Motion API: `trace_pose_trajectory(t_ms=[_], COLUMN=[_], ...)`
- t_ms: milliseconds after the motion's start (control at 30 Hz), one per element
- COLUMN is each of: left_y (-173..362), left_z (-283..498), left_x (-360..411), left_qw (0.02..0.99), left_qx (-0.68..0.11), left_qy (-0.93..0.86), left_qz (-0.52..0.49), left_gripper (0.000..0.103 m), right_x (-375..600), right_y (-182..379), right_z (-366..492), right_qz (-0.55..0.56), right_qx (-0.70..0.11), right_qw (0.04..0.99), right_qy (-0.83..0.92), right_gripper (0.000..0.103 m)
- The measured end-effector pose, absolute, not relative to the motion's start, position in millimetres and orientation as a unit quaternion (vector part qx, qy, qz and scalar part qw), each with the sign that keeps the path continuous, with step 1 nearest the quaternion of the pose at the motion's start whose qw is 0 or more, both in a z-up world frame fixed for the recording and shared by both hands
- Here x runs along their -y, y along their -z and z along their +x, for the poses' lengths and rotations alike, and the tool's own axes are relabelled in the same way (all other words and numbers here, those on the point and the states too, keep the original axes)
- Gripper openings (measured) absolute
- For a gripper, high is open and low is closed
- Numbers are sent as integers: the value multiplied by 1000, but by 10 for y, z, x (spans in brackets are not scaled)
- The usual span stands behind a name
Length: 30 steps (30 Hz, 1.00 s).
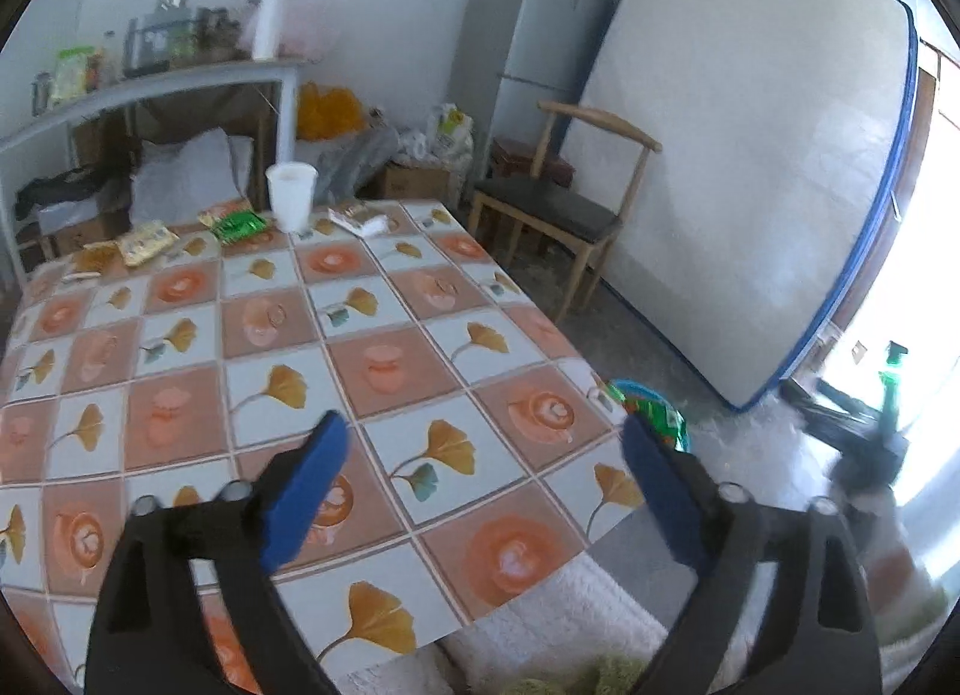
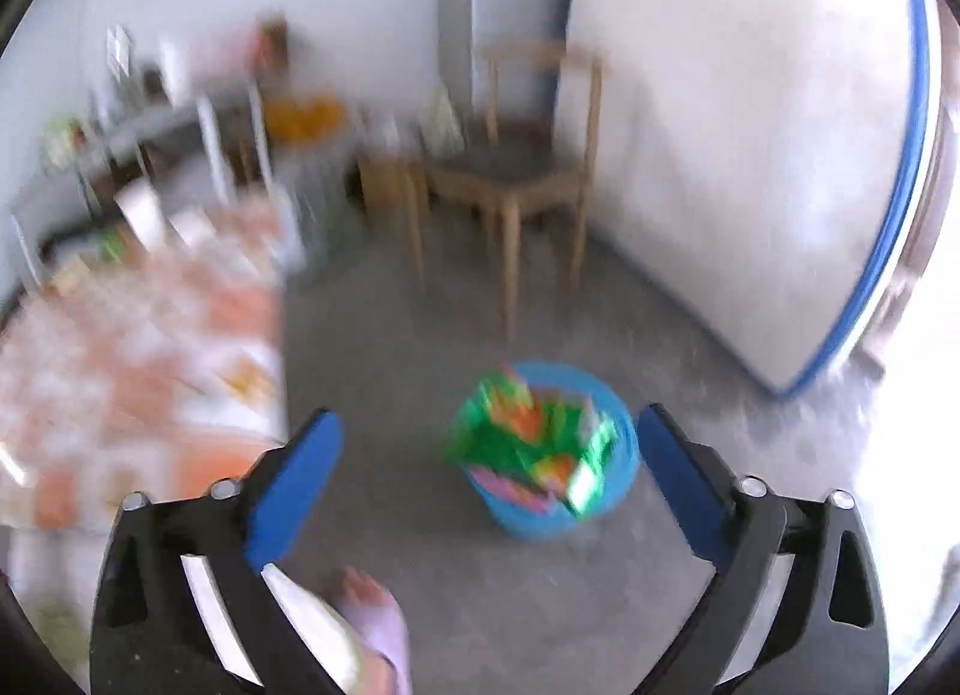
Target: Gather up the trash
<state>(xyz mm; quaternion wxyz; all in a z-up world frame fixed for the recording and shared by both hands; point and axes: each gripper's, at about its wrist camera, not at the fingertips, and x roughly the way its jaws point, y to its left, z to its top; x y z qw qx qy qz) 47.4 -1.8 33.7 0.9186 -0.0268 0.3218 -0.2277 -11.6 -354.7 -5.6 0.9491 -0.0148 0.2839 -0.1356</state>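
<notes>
Both claws gape empty: left claw [image 1: 483, 458] over the desk [image 1: 384, 371] with wrappers [image 1: 240, 227] and cup [image 1: 291, 196], right claw [image 2: 489, 455] above the full blue bin [image 2: 606, 491].

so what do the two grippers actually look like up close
Both match: the left gripper and right gripper each have two black plastic arms with triangular cut-outs and silver pivot bolts, tipped with flat blue fingers.
</notes>
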Motion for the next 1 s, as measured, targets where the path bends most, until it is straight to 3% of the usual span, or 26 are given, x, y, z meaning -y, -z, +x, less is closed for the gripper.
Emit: trace_pose_trajectory(t_ms=[200,367,567,767,1000], left_y=[-430,-309,-82,128,208], left_z=[233,188,160,133,131], left_x=[102,139,251,290,340], left_qw=[927,916,918,902,899], left_qx=[-313,-352,-381,-424,-433], left_qy=[207,192,104,80,65], left_qz=[-16,-9,31,16,20], left_gripper=[97,97,97,97,97], right_x=[3068,2721,2291,2250,2263], right_y=[-295,-362,-239,113,261], right_z=[-469,-473,-386,-325,-339], right_qz=[42,7,-31,8,-5], right_qx=[-217,-208,-260,-349,-390], right_qw=[970,975,962,934,916], right_qy=[103,83,72,78,98], right_gripper=[96,96,96,96,96])
